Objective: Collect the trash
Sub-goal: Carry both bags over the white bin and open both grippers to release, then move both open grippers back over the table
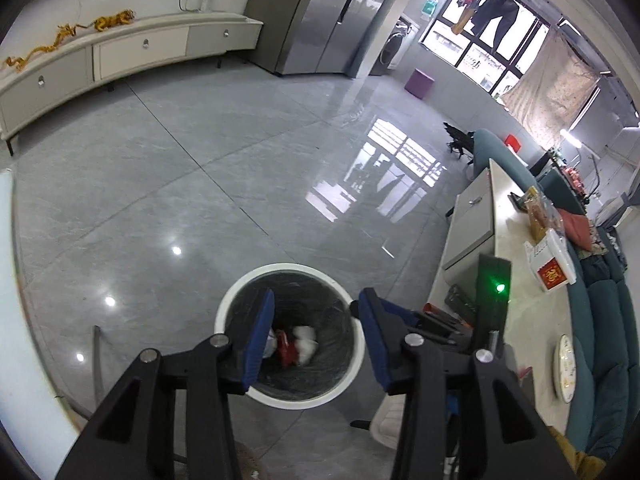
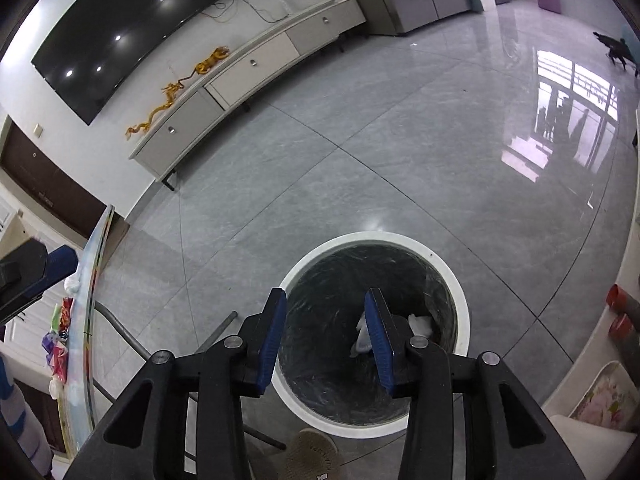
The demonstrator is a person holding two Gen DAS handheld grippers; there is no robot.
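Observation:
A round white-rimmed trash bin (image 1: 256, 280) with a black liner stands on the grey tile floor; it also shows in the right wrist view (image 2: 452, 276). Inside lie white crumpled tissues (image 1: 306, 338) and a red wrapper (image 1: 285, 346); the right wrist view shows white tissues (image 2: 420, 326). My left gripper (image 1: 316, 312) is open and empty above the bin. My right gripper (image 2: 326, 310) is open and empty above the bin. The right gripper's body (image 1: 460, 320) shows at the right of the left wrist view.
A low coffee table (image 1: 520, 292) with a red-and-white box (image 1: 552, 264), snack packets and a plate (image 1: 566, 368) stands right, beside a teal sofa (image 1: 600, 320). A glass-topped table (image 2: 90, 280) with wrappers stands left. A TV cabinet (image 1: 120, 52) and fridge (image 1: 312, 12) line the far wall.

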